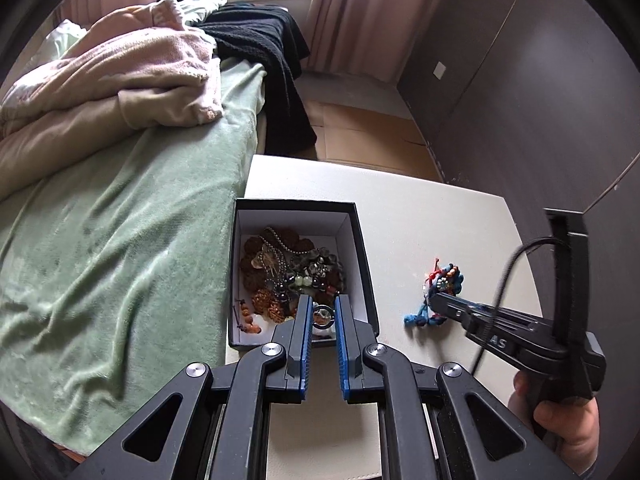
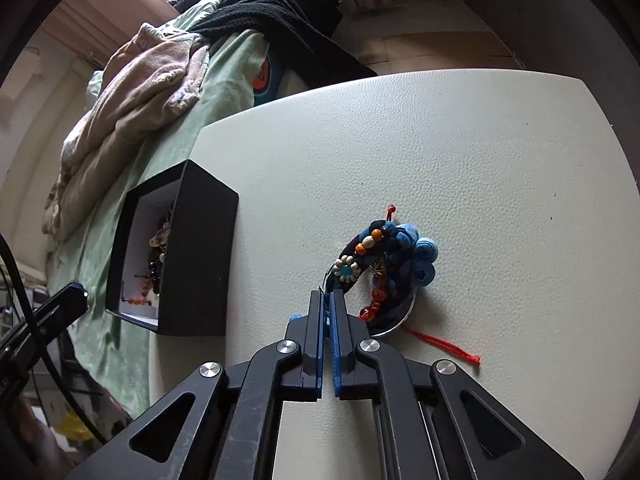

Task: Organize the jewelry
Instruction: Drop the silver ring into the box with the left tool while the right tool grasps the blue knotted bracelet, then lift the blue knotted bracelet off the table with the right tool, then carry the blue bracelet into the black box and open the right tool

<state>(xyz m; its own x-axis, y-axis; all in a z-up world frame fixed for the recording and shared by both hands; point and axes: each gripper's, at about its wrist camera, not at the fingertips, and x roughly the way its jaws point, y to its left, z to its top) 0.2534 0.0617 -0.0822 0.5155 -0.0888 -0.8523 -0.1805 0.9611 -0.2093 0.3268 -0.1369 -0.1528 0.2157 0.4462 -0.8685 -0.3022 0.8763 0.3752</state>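
Note:
A black box (image 1: 362, 240) with a white inside holds several beaded bracelets and chains (image 1: 288, 268). It stands at the left edge of a white table (image 1: 420, 216) and also shows in the right wrist view (image 2: 200, 256). My left gripper (image 1: 323, 306) hangs over the box's near end, jaws a little apart, with a ring-shaped piece (image 1: 322, 316) between them; I cannot tell whether they touch it. A pile of blue braided and beaded bracelets (image 2: 396, 264) lies on the table (image 2: 440, 140). My right gripper (image 2: 329, 296) is shut on the pile's left edge.
A bed with a green blanket (image 1: 120, 248), a pink blanket (image 1: 120, 80) and a black cloth (image 1: 272, 52) lies left of the table. A dark wardrobe (image 1: 540, 100) stands at the right. A red cord (image 2: 444, 346) trails from the pile.

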